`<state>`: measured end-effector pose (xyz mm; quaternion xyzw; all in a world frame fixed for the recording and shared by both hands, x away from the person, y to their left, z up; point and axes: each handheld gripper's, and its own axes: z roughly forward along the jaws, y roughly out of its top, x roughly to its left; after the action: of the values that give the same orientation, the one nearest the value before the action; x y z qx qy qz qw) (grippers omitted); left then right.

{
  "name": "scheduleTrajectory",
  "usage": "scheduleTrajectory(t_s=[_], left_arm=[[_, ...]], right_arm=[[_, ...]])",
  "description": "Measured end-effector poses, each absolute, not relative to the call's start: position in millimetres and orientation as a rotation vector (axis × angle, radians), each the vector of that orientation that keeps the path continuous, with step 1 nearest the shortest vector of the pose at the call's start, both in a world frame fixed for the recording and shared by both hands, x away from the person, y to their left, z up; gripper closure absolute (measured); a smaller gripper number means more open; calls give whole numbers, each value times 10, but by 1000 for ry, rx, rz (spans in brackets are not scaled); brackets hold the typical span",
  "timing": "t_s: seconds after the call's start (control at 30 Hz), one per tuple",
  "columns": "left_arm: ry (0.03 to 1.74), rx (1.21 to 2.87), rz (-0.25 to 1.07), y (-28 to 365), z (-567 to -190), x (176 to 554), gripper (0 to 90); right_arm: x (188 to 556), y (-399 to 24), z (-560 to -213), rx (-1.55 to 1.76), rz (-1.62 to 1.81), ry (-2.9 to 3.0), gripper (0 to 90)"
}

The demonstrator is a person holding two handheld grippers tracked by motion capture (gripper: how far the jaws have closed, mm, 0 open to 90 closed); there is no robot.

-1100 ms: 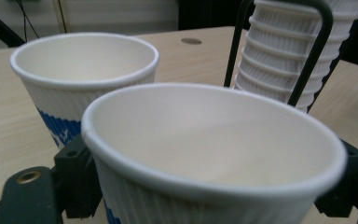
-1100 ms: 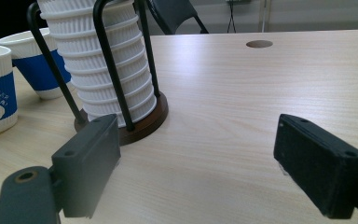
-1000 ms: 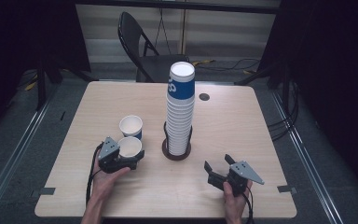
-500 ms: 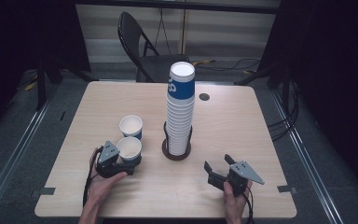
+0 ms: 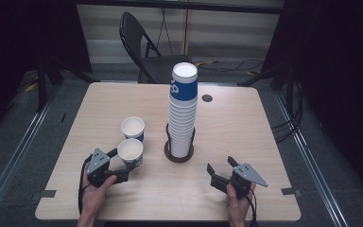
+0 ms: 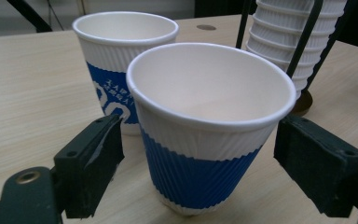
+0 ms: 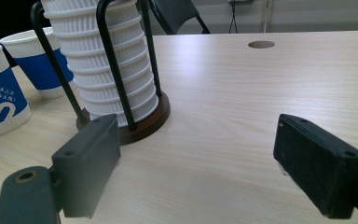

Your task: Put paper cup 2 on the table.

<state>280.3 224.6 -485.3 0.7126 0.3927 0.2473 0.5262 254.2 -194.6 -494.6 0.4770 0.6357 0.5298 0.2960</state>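
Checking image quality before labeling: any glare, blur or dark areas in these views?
High view: table evenly lit, surroundings dark, slightly soft. Left gripper view: near cup sharp, soft shadow beneath. Right gripper view: sheen on the tabletop; cup stack sharp.

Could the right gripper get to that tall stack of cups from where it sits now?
Probably yes. The right gripper stands open with bare table between it and the stack of cups. The black wire holder rings the stack's lower part, so higher up looks easier.

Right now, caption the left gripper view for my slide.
Left gripper brackets a blue-banded paper cup, pads not touching.
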Motion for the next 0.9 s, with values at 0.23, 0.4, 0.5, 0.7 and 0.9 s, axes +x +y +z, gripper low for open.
scheduleTrajectory(t_s=[0.23,0.4,0.5,0.7,0.9], left_arm=[[945,1667,618,2263,-4813,2654,155],[939,1616,656,2232,-4789,2477,155],[935,1611,688,2176,-4779,2390,155],[866,1631,642,1989,-4762,2306,155],[756,1693,580,1740,-4792,2314,159]], right_arm=[[2540,-1945,-4946,1269,1411,1693,141],[2539,-1945,-4946,1269,1412,1693,141],[2536,-1943,-4946,1268,1412,1695,141],[2534,-1944,-4947,1265,1410,1691,141],[2532,-1946,-4949,1262,1413,1686,142]])
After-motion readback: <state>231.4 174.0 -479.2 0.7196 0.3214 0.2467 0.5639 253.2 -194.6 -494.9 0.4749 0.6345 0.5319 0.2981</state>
